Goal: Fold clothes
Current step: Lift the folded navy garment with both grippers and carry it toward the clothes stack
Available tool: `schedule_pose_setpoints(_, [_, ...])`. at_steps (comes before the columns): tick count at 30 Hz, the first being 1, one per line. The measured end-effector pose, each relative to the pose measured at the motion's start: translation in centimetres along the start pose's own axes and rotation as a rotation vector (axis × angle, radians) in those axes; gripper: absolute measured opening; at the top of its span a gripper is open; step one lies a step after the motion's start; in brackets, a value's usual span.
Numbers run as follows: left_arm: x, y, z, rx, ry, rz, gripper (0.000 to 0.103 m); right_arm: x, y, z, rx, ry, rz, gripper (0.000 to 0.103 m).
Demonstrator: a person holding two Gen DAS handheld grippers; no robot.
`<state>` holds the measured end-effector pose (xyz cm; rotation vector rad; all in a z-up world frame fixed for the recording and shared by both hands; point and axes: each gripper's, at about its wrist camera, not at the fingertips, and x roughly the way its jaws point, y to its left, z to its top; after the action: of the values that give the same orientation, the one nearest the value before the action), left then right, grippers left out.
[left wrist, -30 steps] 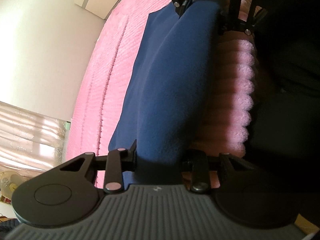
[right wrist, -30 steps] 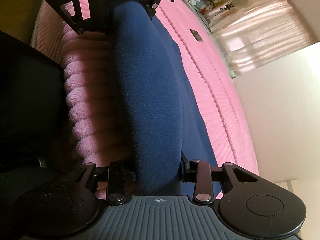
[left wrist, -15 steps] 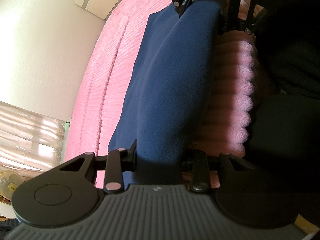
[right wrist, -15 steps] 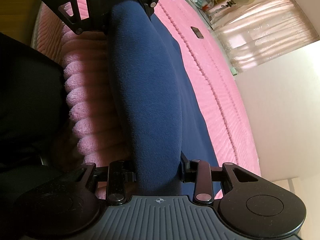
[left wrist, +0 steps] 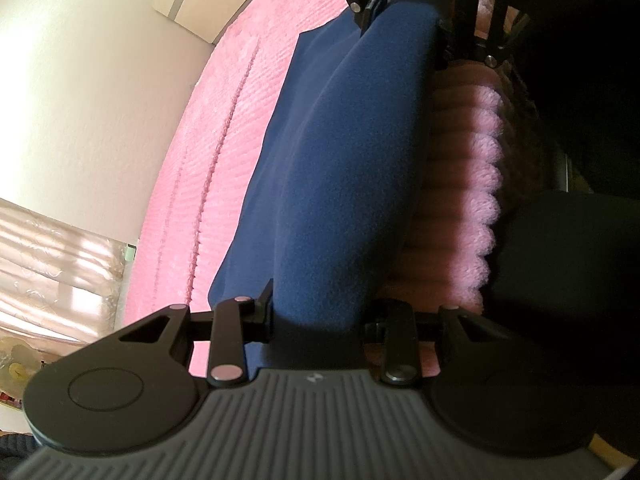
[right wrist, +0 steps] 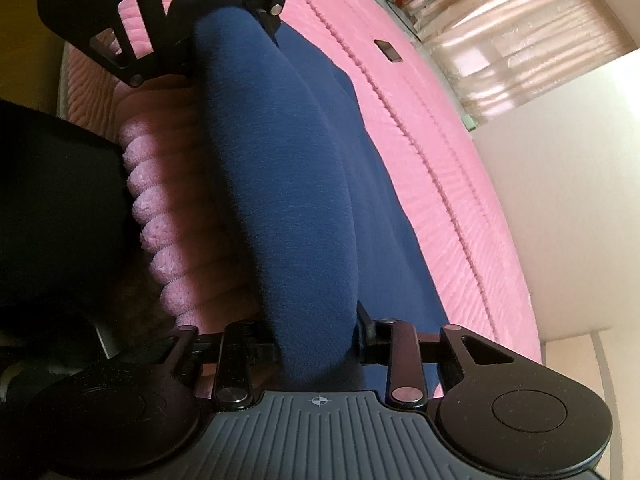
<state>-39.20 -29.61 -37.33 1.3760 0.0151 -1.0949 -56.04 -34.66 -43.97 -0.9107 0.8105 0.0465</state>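
Along the near edge of a pink bed, step in hand judged as mid-fold: navy garment gripped at 2 ends, its edge raised into a thick rounded roll and stretched between both tools, with the rest of the cloth lying flat on the bedspread beyond.

Left hand-held gripper: pinching a bunched thickness of the navy garment, fabric filling the gap between its fingers. Right hand-held gripper: jaws closing, same roll of navy garment between them, apparently pressed at both sides. From each wrist view, the other tool visible at the far end of the roll, also on the cloth.

Next move, as a judgement: carry both ends together across the flat part, level and in step, then lay the edge down square before letting go; uneven travel likely to skew the fold.

Materials: garment a soft, matte, fleece-like knit, thick and limp, sagging slightly between the grips. Bedspread plush, ribbed in fine ridges with stitched seams; its near border a row of fat rounded cords. Small dark flat object far off on the bed, well apart from the work.
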Motion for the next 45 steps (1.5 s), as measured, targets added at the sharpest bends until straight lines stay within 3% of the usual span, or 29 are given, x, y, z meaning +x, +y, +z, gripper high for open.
schedule_pose_setpoints(10, [-2.6, 1.7, 1.0, -0.009, -0.081, -0.031, 0.03, -3.5, -1.6, -0.8, 0.051, -0.037, -0.013, 0.026])
schedule_pose_setpoints(14, [-3.2, 3.5, 2.3, -0.06, -0.096, -0.106, 0.03, -3.7, -3.5, -2.3, 0.099, -0.1, 0.051, 0.026])
schedule_pose_setpoints(19, [-2.4, 5.9, 4.3, -0.033, -0.063, -0.149, 0.03, -3.4, -5.7, -3.2, 0.123, -0.175, 0.145, 0.026])
schedule_pose_setpoints(25, [-2.2, 10.0, 7.4, -0.011, 0.014, -0.245, 0.03, -5.6, -11.2, -2.4, 0.17, -0.152, 0.265, 0.025])
schedule_pose_setpoints(30, [-3.8, 15.8, 13.1, 0.005, 0.045, -0.379, 0.029, -10.4, -18.7, -2.8, 0.241, -0.053, 0.369, 0.025])
schedule_pose_setpoints(35, [-7.2, 21.4, 21.1, 0.029, 0.019, -0.49, 0.029, -17.6, -26.7, -5.1, 0.317, 0.046, 0.432, 0.025])
schedule_pose_setpoints(39, [-9.5, 24.4, 28.5, 0.029, -0.042, -0.513, 0.029, -22.4, -32.3, -8.5, 0.367, 0.097, 0.364, 0.025])
schedule_pose_setpoints(45, [-10.9, 24.7, 38.8, 0.065, -0.187, -0.443, 0.029, -26.2, -38.3, -13.5, 0.404, 0.163, 0.214, 0.025])
